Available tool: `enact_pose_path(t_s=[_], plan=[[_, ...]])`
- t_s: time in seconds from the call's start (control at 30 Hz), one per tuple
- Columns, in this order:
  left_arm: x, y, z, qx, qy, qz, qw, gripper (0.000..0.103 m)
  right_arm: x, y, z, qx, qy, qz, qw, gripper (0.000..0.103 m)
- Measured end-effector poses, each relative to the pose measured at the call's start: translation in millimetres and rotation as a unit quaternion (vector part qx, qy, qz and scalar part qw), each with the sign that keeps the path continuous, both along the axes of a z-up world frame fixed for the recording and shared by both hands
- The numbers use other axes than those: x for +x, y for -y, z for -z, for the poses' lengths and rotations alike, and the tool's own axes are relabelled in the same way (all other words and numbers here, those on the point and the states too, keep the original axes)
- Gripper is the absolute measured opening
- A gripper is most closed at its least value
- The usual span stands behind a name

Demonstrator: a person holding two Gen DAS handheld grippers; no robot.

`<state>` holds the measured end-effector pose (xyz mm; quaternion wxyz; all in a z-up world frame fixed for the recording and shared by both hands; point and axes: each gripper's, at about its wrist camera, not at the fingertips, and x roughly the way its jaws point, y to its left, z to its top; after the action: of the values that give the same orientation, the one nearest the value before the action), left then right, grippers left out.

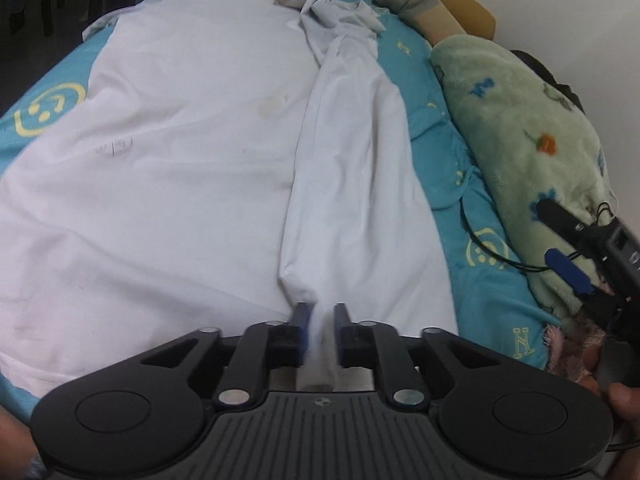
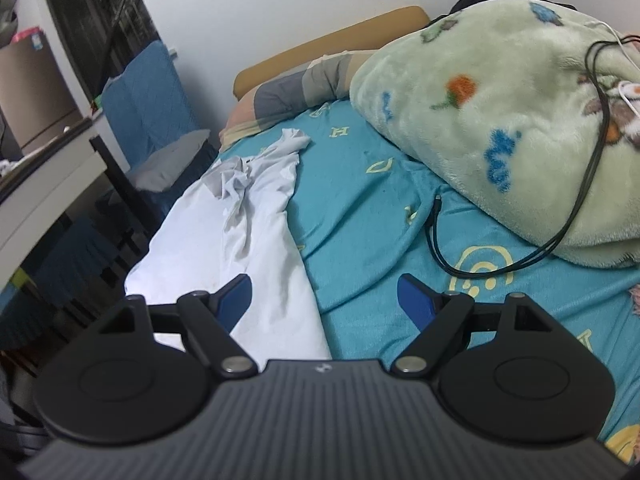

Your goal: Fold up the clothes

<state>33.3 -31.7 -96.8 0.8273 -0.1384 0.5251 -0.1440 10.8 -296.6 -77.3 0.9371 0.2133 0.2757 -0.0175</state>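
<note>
Both grippers' jaws stand open: left gripper point(image 1: 320, 312) straddles the white shirt point(image 1: 180, 152) hem, right gripper point(image 2: 324, 296) over its edge.

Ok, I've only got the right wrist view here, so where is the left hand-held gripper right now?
Observer: The left hand-held gripper is at the near end of the white shirt's folded-over strip. Its jaws are apart with cloth between them.
Operator: Is the shirt's other side folded in too?
Observer: No. The side away from the green blanket lies flat and spread out on the blue sheet.
</note>
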Motion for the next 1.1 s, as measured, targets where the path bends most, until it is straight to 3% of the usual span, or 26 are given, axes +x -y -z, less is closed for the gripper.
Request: enact_pose_path(t_s=[0.03,0.1,0.13,0.3,0.37,0.53,0.6,0.7,0.77,0.83,0.9,1.03,1.1], plan=[[2,1,-10,0.013,0.009,0.000,0.9999,0.067,-1,1,0,0.004,0.005,0.003,1.000,0.081],[13,10,-30,0.055,0.026,0.012,0.9981,0.086,-2,4,1,0.010,0.013,0.007,1.000,0.081],[20,15,-38,0.065,0.035,0.022,0.9970,0.088,-1,5,2,0.013,0.013,0.005,1.000,0.081],[62,26,-62,0.069,0.068,0.043,0.9944,0.088,13,7,12,0.031,0.007,-0.014,0.999,0.081],[77,24,-61,0.059,0.085,0.045,0.9936,0.088,26,6,19,0.026,-0.007,-0.021,0.999,0.077],[95,7,-59,0.083,0.143,0.056,0.9846,0.088,66,-2,32,0.051,-0.035,-0.034,0.998,0.077],[101,-9,-56,0.068,0.148,0.050,0.9854,0.088,99,-12,31,0.054,-0.035,-0.045,0.997,0.076],[115,-29,-51,0.055,0.158,0.035,0.9853,0.088,164,-30,26,0.054,-0.032,-0.065,0.996,0.064],[128,-38,-46,0.065,0.161,0.020,0.9845,0.088,217,-46,25,0.046,-0.025,-0.078,0.996,0.063],[140,-47,-41,0.071,0.162,0.010,0.9842,0.088,268,-60,28,0.050,-0.021,-0.082,0.995,0.054],[149,-53,-33,0.074,0.158,0.007,0.9845,0.088,313,-74,35,0.045,-0.023,-0.083,0.995,0.053],[165,-64,-15,0.070,0.141,-0.001,0.9874,0.088,372,-92,53,0.030,-0.025,-0.078,0.996,0.052],[170,-66,-9,0.061,0.134,-0.004,0.9891,0.088,389,-98,60,0.026,-0.030,-0.083,0.996,0.045]])
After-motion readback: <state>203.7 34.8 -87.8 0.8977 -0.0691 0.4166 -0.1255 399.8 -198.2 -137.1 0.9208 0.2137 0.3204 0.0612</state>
